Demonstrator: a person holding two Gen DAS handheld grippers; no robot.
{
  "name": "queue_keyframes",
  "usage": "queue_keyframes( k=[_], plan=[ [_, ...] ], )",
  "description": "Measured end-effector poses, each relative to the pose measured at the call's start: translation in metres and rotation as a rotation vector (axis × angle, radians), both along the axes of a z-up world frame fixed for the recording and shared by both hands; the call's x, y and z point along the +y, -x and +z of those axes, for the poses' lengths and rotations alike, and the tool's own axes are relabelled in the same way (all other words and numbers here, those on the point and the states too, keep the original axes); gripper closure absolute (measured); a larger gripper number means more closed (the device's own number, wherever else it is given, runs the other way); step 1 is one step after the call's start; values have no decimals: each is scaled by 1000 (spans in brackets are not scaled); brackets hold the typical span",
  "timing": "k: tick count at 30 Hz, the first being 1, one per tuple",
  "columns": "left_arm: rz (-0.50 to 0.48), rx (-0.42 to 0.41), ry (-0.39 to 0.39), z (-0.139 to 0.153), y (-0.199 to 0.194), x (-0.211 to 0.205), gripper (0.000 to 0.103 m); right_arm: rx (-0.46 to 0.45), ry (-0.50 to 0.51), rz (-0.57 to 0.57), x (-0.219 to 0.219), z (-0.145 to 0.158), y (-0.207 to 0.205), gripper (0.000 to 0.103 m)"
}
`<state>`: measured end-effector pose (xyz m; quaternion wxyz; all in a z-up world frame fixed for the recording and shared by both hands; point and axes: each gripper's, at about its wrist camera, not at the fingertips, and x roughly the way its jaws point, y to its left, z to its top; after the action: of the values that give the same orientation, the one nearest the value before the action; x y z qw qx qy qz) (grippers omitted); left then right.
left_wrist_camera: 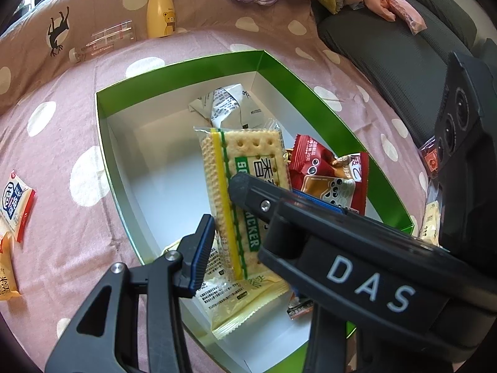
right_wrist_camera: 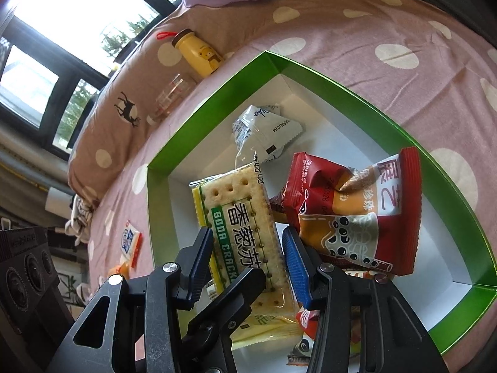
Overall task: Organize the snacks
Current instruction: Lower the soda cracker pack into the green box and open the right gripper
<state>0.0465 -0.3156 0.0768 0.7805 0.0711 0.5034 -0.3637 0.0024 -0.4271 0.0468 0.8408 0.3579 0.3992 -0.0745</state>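
Note:
A clear soda cracker packet (left_wrist_camera: 245, 161) (right_wrist_camera: 242, 217) stands tilted over the open green box (left_wrist_camera: 180, 71) (right_wrist_camera: 198, 118). My right gripper (right_wrist_camera: 248, 245) is shut across the packet's width, a blue pad on each long edge. My left gripper (left_wrist_camera: 239, 233) is shut on the same packet lower down. Its left pad touches the packet's side; its other finger (right_wrist_camera: 239, 286) lies across the packet's face. The right gripper's finger (left_wrist_camera: 310, 233) hides that finger in the left wrist view. In the box lie a red milk-tea packet (left_wrist_camera: 323, 171) (right_wrist_camera: 348, 211), a white packet (left_wrist_camera: 223, 105) (right_wrist_camera: 261, 130) and a pale yellow packet (left_wrist_camera: 245, 298) (right_wrist_camera: 267, 329).
The box sits on a pink polka-dot bedspread (left_wrist_camera: 62, 118). Loose snack packets (left_wrist_camera: 15, 208) (right_wrist_camera: 130, 242) lie on it left of the box. A yellow bottle (left_wrist_camera: 160, 12) (right_wrist_camera: 198, 52) and a clear glass (left_wrist_camera: 108, 40) (right_wrist_camera: 170, 96) rest by the brown pillow. A grey seat (left_wrist_camera: 388, 46) borders the right.

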Motion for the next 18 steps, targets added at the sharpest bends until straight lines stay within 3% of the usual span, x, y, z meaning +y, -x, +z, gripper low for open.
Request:
queue_keyframes(
  k=[8, 14, 18],
  plan=[
    [16, -17, -28, -2, 1, -3, 62, 12, 20, -11, 0, 0, 1, 53],
    [22, 6, 14, 0, 2, 2, 60, -8, 33, -25, 1, 6, 6, 53],
    [28, 9, 46, 7, 6, 9, 52, -29, 59, -36, 4, 13, 10, 53]
  ],
)
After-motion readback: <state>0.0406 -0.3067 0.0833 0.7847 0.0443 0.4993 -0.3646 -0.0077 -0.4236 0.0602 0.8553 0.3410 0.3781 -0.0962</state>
